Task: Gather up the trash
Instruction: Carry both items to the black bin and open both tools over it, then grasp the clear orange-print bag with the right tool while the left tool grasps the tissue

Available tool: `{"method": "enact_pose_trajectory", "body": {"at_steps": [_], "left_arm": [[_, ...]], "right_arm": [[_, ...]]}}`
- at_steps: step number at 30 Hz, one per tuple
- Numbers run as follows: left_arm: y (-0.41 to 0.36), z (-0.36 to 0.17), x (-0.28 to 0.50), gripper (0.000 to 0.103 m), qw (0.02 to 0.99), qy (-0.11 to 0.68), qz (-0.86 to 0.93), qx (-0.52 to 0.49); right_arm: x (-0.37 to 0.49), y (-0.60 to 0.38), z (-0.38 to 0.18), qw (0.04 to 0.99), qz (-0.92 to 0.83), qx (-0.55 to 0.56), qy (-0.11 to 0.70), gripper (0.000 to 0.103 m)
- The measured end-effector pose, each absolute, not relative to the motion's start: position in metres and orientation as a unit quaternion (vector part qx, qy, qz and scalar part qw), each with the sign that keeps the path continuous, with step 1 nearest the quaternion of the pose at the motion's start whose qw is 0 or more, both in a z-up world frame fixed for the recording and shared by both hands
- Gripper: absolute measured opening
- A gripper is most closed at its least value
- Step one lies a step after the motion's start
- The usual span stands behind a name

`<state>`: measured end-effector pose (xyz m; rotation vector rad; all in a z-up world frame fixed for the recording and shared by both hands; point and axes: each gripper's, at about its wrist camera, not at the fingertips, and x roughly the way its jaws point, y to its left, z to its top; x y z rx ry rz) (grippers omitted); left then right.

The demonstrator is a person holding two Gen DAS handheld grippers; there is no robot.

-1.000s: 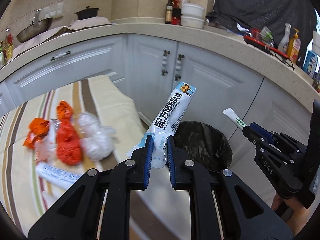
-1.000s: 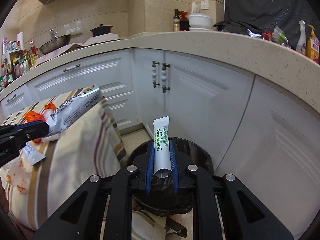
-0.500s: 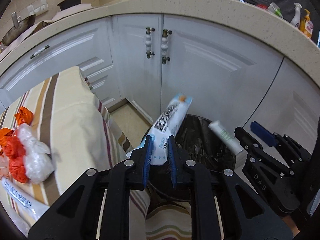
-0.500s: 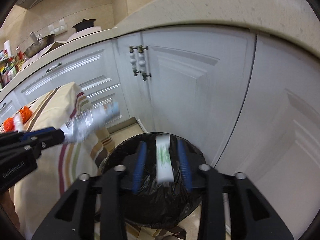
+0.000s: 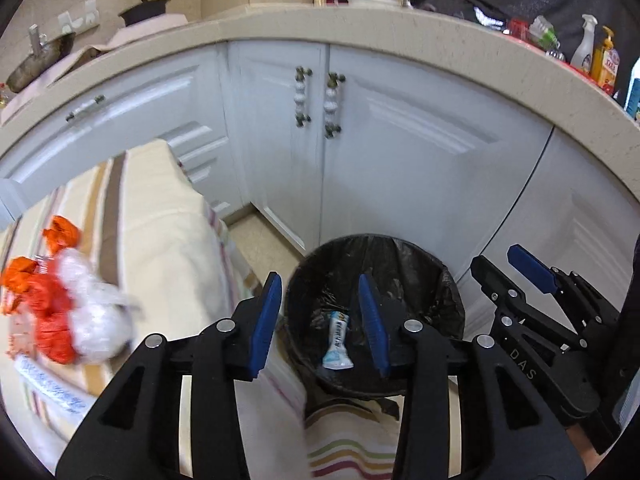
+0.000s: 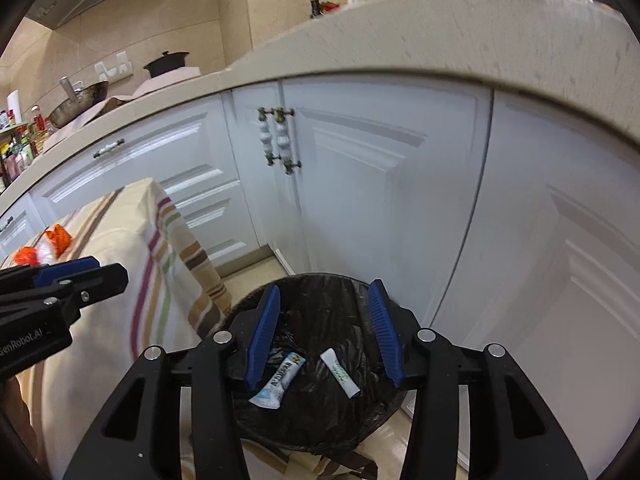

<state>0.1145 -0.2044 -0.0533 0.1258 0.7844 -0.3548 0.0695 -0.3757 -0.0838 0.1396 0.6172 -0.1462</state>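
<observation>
Both tongs are hanging over a black-lined trash bin (image 6: 320, 360) at lower centre. The left gripper (image 5: 320, 320) and right gripper (image 6: 324, 328) have just been opening, jaws partly apart and empty. A blue-white wrapper (image 6: 278, 380) and white tube (image 6: 340, 372) are lying inside the bin

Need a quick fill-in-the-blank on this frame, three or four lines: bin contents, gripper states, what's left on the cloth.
1. The blue-and-white wrapper and white tube lie inside the ___ bin liner.
2. Both the left gripper and right gripper have just been opening and hold ___.
3. The orange bags remain on the ___ cloth.

Missing: black; nothing; striped
</observation>
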Motion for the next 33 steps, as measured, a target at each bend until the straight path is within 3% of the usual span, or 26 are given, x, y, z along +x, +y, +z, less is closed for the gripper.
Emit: {"method": "enact_pose_trajectory", "body": {"at_steps": [13, 23, 33], "left_arm": [[-0.069, -0.021, 0.066, 0.047, 0.932, 0.350, -0.089, 0.030], [0.054, -0.030, 0.019, 0.048, 0.932, 0.362, 0.031, -0.013], [0.118, -0.049, -0.016, 0.048, 0.924, 0.372, 0.082, -0.046]], "right_arm": [[0.044, -0.271, -0.054, 0.958, 0.028, 0.035, 0.282, 0.051], [0.023, -0.185, -0.046, 0.954, 0.116, -0.009, 0.275, 0.056], [0.007, -0.123, -0.051, 0.941, 0.181, -0.037, 0.282, 0.062]]}}
